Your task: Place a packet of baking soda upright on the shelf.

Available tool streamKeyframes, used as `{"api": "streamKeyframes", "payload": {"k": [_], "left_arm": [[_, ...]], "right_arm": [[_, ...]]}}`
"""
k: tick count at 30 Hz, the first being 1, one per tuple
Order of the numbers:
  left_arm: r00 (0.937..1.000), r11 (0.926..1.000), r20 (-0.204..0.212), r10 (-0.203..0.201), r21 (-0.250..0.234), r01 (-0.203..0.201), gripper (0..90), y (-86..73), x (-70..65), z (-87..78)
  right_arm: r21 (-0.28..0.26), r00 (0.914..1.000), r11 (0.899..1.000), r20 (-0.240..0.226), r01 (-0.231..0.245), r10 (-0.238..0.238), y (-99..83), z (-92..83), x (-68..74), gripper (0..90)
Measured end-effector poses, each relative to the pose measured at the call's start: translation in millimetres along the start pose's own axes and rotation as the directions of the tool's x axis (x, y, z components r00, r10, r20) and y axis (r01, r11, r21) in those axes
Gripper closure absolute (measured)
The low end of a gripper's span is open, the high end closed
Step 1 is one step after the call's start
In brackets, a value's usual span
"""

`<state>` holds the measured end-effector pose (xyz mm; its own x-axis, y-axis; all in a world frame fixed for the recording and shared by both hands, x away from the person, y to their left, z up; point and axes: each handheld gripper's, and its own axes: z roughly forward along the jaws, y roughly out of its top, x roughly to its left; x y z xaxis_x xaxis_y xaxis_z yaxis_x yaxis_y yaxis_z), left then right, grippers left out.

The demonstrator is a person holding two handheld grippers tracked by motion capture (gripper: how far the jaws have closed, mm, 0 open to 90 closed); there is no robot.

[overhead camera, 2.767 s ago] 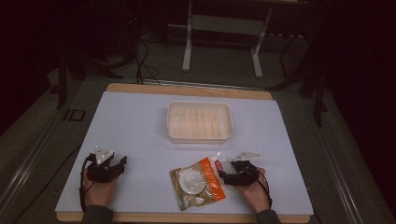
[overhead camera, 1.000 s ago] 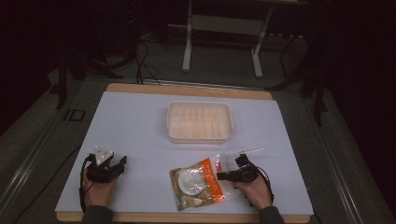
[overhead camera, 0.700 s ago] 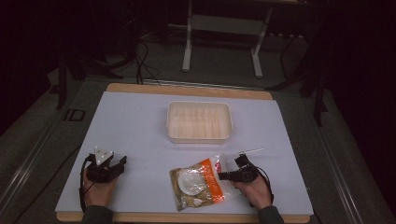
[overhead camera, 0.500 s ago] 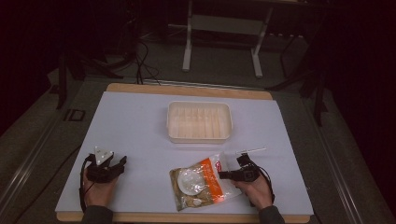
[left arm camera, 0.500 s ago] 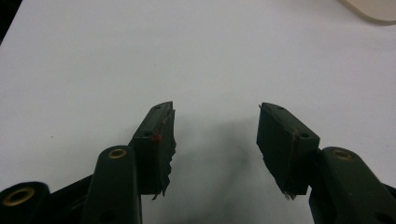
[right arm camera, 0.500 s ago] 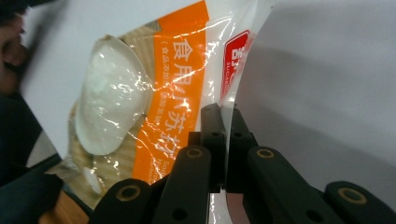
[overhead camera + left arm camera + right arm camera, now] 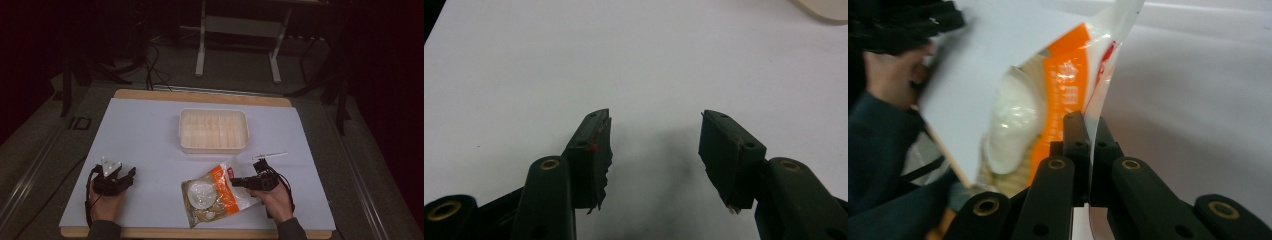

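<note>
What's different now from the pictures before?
The right gripper moved in from beside the snack bag, turned, and has just closed its jaws on the bag's edge; that side now lifts off the table. The left gripper, jaws open, and the plastic container stayed put.

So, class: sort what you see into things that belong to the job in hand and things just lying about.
In the job:
- right gripper, shut on the orange snack bag

Lying about:
- plastic container
- left gripper, open, holding nothing
- table
</note>
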<state>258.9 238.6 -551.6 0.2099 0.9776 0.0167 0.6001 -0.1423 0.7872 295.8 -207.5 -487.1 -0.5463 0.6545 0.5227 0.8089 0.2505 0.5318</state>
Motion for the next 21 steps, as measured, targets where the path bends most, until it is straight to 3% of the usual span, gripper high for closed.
{"api": "streamKeyframes", "payload": {"k": [3, 7, 14, 17, 21], "left_arm": [[1.0, 1.0, -0.001, 0.003, 0.001, -0.003, 46.2, 0.0, -0.1, -0.1], [1.0, 1.0, 0.0, -0.003, -0.004, 0.003, 46.2, -0.1, -0.2, -0.2], [1.0, 1.0, -0.001, -0.003, -0.004, 0.003, 46.2, -0.1, -0.2, -0.2], [1.0, 1.0, -0.002, -0.003, -0.006, 0.003, 46.2, -0.1, -0.4, -0.2], [1.0, 1.0, -0.001, -0.006, -0.006, 0.006, 46.1, -0.1, 0.0, -0.3]], "right_arm": [[-0.002, 0.9996, 1.0, -0.004, 0.026, -0.027, 8.7, -2.3, 11.4, 90.0], [-0.02, 0.9974, 0.999, -0.058, 0.042, -0.043, 21.3, -7.8, 23.1, 90.0], [-0.044, 0.9896, 0.994, -0.101, 0.098, -0.102, 38.1, -15.7, 40.6, 90.0], [-0.059, 0.9826, 0.991, -0.136, 0.119, -0.126, 44.1, -17.7, 48.4, 90.0], [-0.07, 0.979, 0.988, -0.143, 0.137, -0.146, 51.4, -19.3, 55.9, 90.0]]}}
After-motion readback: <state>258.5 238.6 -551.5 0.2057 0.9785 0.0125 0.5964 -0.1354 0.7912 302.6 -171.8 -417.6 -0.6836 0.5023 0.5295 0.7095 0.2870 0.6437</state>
